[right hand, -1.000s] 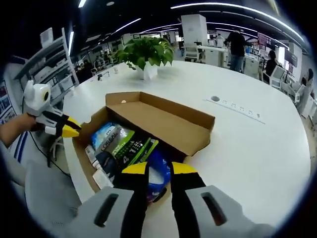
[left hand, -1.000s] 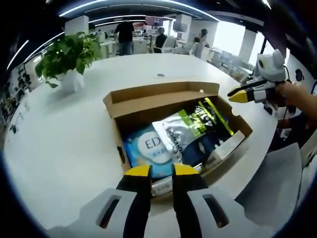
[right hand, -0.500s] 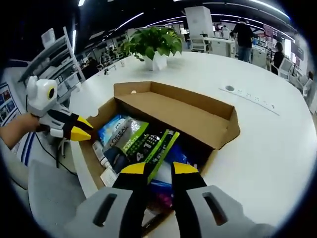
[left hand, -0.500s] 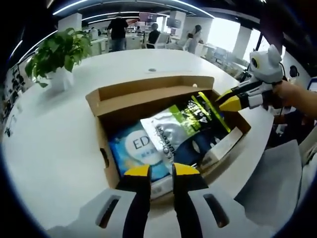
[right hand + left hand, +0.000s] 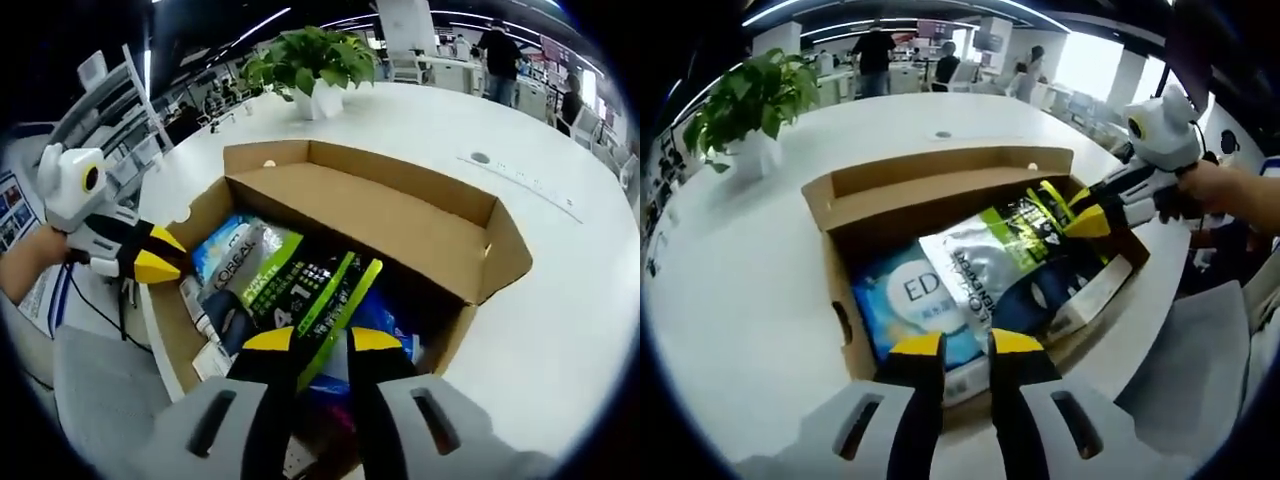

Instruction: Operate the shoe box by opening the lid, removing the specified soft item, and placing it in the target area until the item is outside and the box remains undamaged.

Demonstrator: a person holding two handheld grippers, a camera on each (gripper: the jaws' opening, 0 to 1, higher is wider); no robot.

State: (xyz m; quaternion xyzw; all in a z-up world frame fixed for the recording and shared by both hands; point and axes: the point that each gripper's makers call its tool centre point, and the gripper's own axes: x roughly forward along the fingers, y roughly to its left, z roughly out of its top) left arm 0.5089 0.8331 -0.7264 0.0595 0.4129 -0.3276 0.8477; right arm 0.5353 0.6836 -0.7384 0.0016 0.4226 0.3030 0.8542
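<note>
Lid was already open; we were on the removal step. In the shoe box (image 5: 470, 225) the soft pouch (image 5: 290, 290) read "L'OREAL"; a blue pack (image 5: 915, 305) read "ED". Right gripper (image 5: 321, 340) hovered over it, jaws slightly parted, empty. Left gripper (image 5: 964, 344) likewise, at the box edge. Next: descend, pinch pouch.

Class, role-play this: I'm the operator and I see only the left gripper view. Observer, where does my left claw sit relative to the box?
Observer: The left claw is at the shoe box's short side wall, beside the blue pack.
Operator: What's behind it?
Observer: Shelving along the room's edge.
Operator: And the right claw?
Observer: The right claw points at the green-striped pouch.
</note>
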